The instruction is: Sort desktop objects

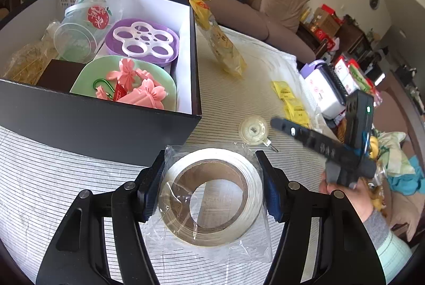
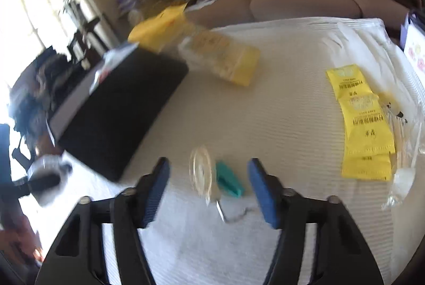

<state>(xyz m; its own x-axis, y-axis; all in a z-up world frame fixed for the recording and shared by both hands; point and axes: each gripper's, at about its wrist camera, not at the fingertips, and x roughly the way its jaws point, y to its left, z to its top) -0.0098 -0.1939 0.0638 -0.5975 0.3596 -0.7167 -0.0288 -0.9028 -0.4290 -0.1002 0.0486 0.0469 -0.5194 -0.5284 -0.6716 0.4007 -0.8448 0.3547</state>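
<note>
The left gripper (image 1: 211, 188) is clamped on a roll of clear tape (image 1: 209, 194) in a crinkled plastic wrapper, both pads pressed to the roll's sides just above the striped surface (image 1: 239, 104). Just beyond its fingertips stands the dark storage box (image 1: 106, 125); inside lie a green plate (image 1: 90, 72) of pink flower clips (image 1: 138, 88), a purple dish (image 1: 142, 42) and a clear jar (image 1: 85, 25). To the right of the tape, a small clear suction hook (image 1: 253, 129) rests on the surface.

The right gripper (image 2: 209, 192) has its pads apart, touching nothing. Between them, in a blurred view, lie the suction hook (image 2: 202, 173) and what seems to be a teal clip (image 2: 229, 182) just beside it. Farther right are yellow sachets (image 2: 364, 131); ahead lies a yellow snack bag (image 2: 225, 59), beyond it a brown sofa (image 2: 292, 1).
</note>
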